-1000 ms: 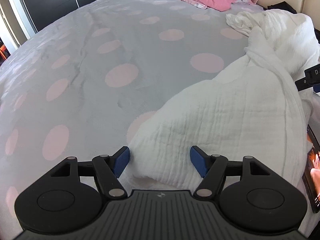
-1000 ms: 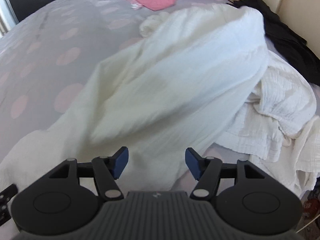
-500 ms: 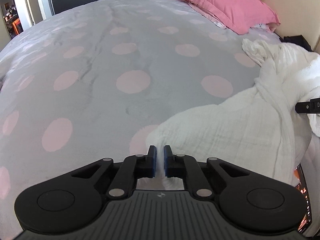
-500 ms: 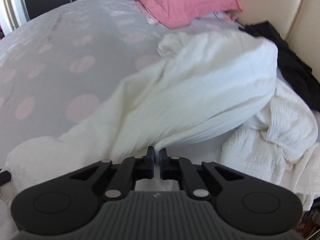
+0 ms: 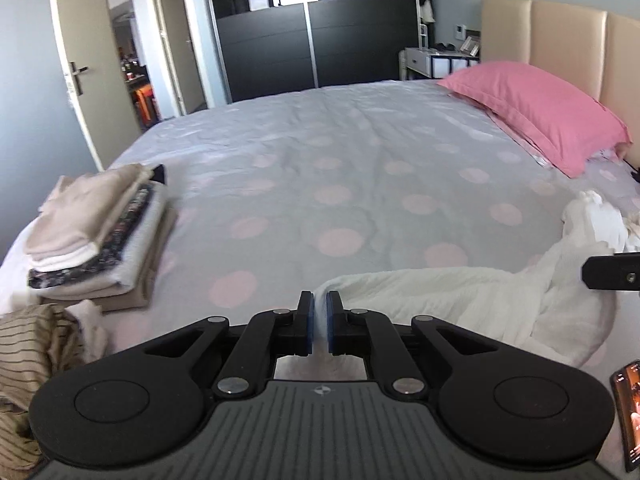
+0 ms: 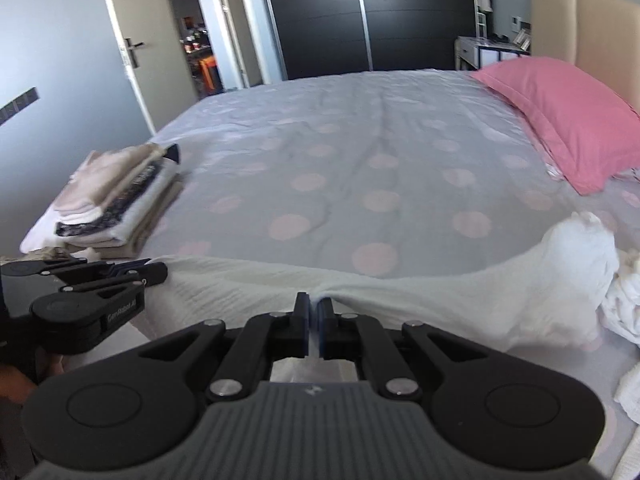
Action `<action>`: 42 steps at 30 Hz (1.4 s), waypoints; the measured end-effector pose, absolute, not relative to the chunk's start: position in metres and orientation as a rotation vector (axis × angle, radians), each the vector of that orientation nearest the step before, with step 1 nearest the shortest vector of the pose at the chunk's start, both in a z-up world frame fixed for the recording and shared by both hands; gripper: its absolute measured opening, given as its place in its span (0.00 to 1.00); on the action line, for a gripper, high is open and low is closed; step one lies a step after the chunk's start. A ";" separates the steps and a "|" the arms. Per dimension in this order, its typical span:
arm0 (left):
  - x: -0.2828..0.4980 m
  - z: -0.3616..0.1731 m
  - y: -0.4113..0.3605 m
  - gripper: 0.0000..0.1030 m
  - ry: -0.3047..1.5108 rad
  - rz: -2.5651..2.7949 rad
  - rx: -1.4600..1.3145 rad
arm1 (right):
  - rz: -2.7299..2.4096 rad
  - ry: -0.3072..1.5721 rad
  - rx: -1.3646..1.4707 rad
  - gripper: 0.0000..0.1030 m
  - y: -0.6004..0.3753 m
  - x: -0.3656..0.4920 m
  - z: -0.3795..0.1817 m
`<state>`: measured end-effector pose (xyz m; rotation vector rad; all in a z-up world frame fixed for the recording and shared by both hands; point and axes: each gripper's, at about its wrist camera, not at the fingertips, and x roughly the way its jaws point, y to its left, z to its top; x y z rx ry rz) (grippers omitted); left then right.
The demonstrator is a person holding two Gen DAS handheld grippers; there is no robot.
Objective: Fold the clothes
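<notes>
We see left gripper [image 5: 318, 322] clamped on white garment [image 5: 460, 300] edge; right gripper [image 6: 314, 326] likewise pinches same cloth. Garment stretched along near edge of bed [image 5: 360, 184]. Folded stack [image 5: 96, 240] at bed's left edge; pink pillow [image 5: 536, 108] at far right corner.

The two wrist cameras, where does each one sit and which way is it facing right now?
Left wrist: sits on the left tongs, faces across the grey pink-dotted bed toward the black wardrobe; own tongs pinch the white crinkled cloth.
Right wrist: sits on the right tongs, faces likewise, pinching the same cloth; the left tongs show at left.
Shared: the pink pillow and the folded clothes stack.
</notes>
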<state>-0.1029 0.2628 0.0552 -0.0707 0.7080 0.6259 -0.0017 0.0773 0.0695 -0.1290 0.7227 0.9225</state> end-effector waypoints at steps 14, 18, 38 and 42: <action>-0.160 0.012 0.310 0.14 0.844 0.583 -0.150 | 0.638 0.760 -0.381 0.04 0.094 0.019 0.039; -0.154 0.004 0.301 0.22 0.837 0.538 -0.082 | 0.490 0.823 -0.450 0.04 0.086 0.059 0.011; -0.117 -0.042 0.253 0.46 0.955 0.248 -0.126 | 0.444 0.944 -0.445 0.38 0.058 0.082 -0.025; -0.112 -0.044 0.252 0.45 0.964 0.258 -0.136 | 0.560 0.950 -0.420 0.46 0.077 0.065 -0.022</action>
